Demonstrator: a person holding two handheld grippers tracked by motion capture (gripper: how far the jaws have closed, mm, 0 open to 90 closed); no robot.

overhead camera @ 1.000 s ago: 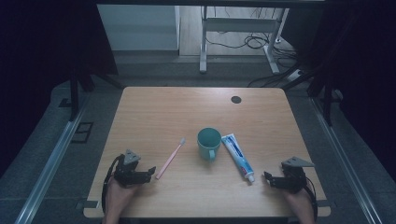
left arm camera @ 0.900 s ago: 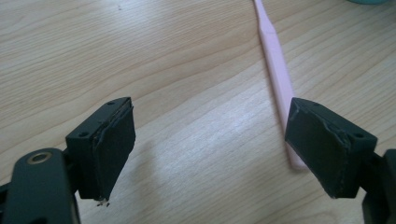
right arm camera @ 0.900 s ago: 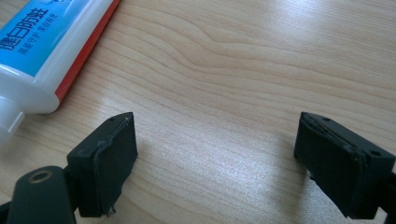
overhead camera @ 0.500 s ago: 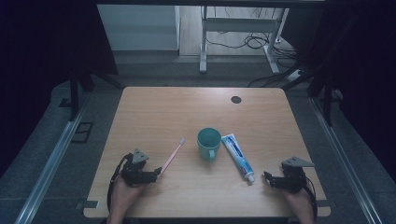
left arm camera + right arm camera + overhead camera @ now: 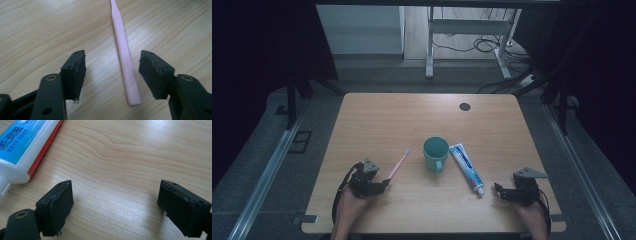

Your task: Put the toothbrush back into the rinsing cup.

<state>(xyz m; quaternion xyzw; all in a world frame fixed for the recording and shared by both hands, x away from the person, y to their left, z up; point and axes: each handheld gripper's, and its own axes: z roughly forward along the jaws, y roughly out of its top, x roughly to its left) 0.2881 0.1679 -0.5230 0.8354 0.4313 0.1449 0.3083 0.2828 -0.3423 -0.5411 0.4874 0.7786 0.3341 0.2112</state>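
The left gripper (image 5: 112, 75) has just been closing its still released fingers (image 5: 75, 72) around the pink toothbrush (image 5: 125, 62) handle lying on the surface (image 5: 37, 30), to pick it up.

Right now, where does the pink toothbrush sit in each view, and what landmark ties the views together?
High view: the pink toothbrush lies slanted left of the green mug, handle end at the left gripper.
Left gripper view: its handle runs from top centre down between the open jaws, pads apart from it.
Right gripper view: I don't find it there.
Shared landmark: the wooden table.
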